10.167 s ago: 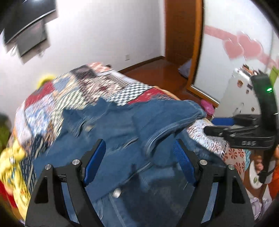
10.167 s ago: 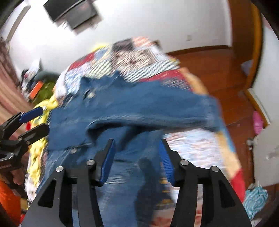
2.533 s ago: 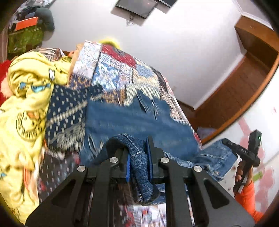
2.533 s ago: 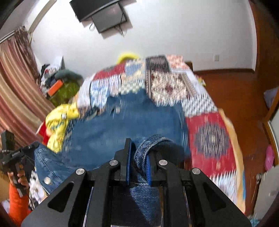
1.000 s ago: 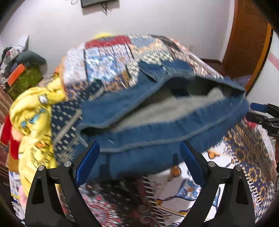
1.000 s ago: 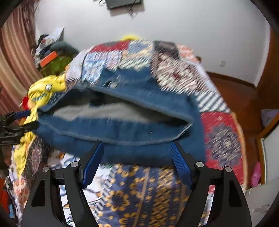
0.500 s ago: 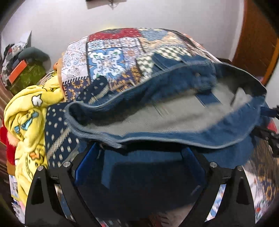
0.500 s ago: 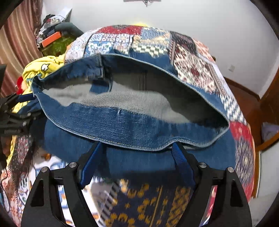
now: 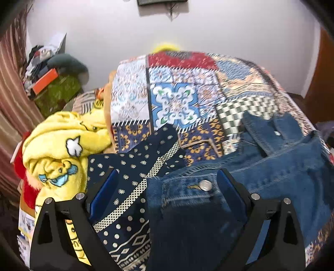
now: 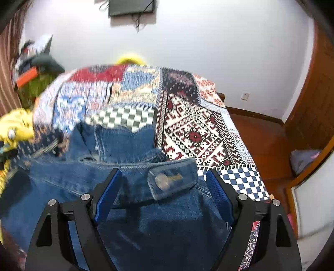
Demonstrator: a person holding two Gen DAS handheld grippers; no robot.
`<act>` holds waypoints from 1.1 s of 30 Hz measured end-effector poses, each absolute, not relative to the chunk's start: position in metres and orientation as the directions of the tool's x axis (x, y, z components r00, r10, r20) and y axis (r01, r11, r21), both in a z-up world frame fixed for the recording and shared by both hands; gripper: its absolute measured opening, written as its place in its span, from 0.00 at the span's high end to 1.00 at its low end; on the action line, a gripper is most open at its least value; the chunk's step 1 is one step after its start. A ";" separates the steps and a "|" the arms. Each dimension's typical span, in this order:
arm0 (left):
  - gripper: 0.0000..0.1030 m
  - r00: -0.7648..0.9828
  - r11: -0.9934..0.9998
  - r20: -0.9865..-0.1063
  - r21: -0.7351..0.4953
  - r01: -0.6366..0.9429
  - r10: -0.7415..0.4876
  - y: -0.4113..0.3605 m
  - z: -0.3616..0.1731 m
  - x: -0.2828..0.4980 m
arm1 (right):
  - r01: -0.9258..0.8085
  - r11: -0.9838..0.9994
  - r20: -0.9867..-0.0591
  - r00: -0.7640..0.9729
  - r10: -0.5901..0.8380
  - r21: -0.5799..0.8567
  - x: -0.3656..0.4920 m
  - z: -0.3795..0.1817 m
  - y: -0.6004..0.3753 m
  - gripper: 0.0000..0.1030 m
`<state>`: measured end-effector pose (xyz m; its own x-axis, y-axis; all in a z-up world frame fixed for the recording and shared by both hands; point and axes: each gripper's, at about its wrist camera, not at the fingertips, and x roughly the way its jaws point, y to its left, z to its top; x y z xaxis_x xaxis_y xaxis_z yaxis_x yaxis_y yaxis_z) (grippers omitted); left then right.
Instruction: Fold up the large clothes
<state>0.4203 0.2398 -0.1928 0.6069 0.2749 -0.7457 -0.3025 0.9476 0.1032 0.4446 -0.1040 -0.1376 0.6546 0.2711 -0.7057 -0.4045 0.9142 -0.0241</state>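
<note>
**Both grippers spread wide over the denim jacket on the bed**

The left gripper (image 9: 167,187) has its jaws wide apart with nothing between the blue pads (image 9: 103,196). Below the gap lie the corner of the jacket (image 9: 261,179), with a metal button (image 9: 205,185) near its hem, and a navy patterned cloth (image 9: 129,187) with white dots and a checkered band. The jacket corner overlaps that cloth's right side.

The right gripper (image 10: 165,187) is likewise released, pads spread and gripping nothing. Between them sits a buttoned denim tab (image 10: 172,180) at the jacket's edge; whether the pads touch the denim cannot be told.

The jacket (image 10: 125,198) lies in a folded heap on the near part of the bed, its collar end (image 10: 117,137) pointing toward the far wall. In the left view the collar (image 9: 271,129) reaches onto a green-and-white checked patch of the quilt (image 9: 177,100).

The quilt is a patchwork of red, blue, checkered and geometric panels and covers the bed. To the left of the navy cloth is a yellow blanket (image 9: 62,143) with cartoon prints, bunched at the bed's edge. Beyond it, by the wall, is a cluttered pile (image 9: 52,70). A dark screen (image 10: 131,7) hangs on the white wall. On the right is a wooden floor (image 10: 261,135).
</note>
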 end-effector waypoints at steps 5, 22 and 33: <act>0.07 0.651 0.979 -0.737 0.075 -0.189 0.182 0.209 -0.180 0.399 | -0.426 0.900 -0.675 0.637 0.371 0.093 0.422 -0.127 -0.116 0.22; 0.06 0.562 0.973 -0.810 0.041 -0.228 0.166 0.203 -0.254 0.388 | -0.459 0.885 -0.831 0.463 0.309 0.074 0.455 -0.193 -0.099 0.18; 0.03 0.564 0.935 -0.766 0.136 -0.328 0.309 0.221 -0.245 0.374 | -0.290 0.951 -0.830 0.501 0.246 0.106 0.458 -0.192 -0.153 0.18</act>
<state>0.3741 0.2211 -0.2450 0.5636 0.3087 -0.7662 -0.3277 0.9350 0.1356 0.4580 -0.1527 -0.1918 0.5013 0.2455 -0.8297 -0.2898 0.9512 0.1064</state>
